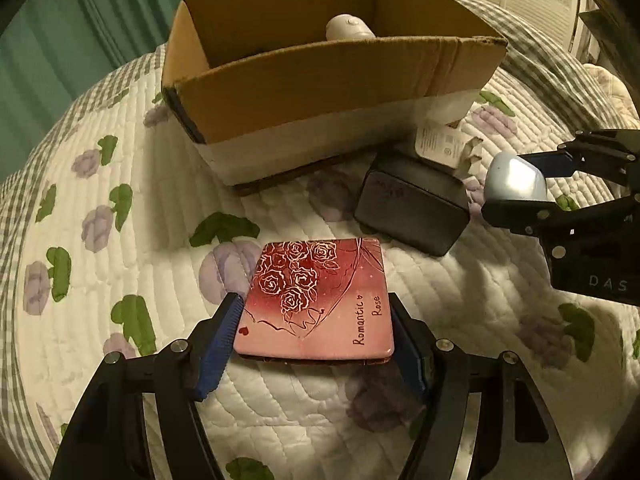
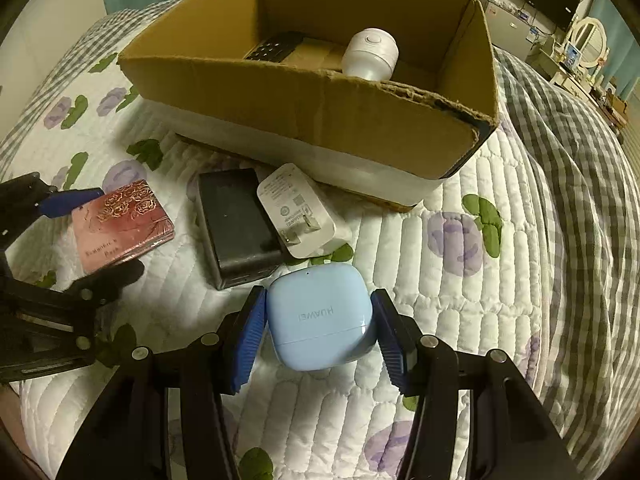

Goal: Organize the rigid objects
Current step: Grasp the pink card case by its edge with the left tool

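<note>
My left gripper (image 1: 316, 340) is shut on a flat pink-red case with gold roses (image 1: 320, 300), holding it just above the quilt; it also shows in the right wrist view (image 2: 124, 226). My right gripper (image 2: 320, 328) is shut on a light blue earbud case (image 2: 320, 316), seen from the left wrist view (image 1: 516, 178) at the right. An open cardboard box (image 1: 332, 80) stands behind, also in the right wrist view (image 2: 320, 104). It holds a white round device (image 2: 370, 54) and a dark keypad object (image 2: 274, 46).
A black power brick (image 2: 236, 224) and a white plug adapter (image 2: 298, 210) lie on the floral quilt (image 2: 460, 280) in front of the box. A grey checked blanket (image 2: 568, 168) lies at the right. Furniture stands far back right.
</note>
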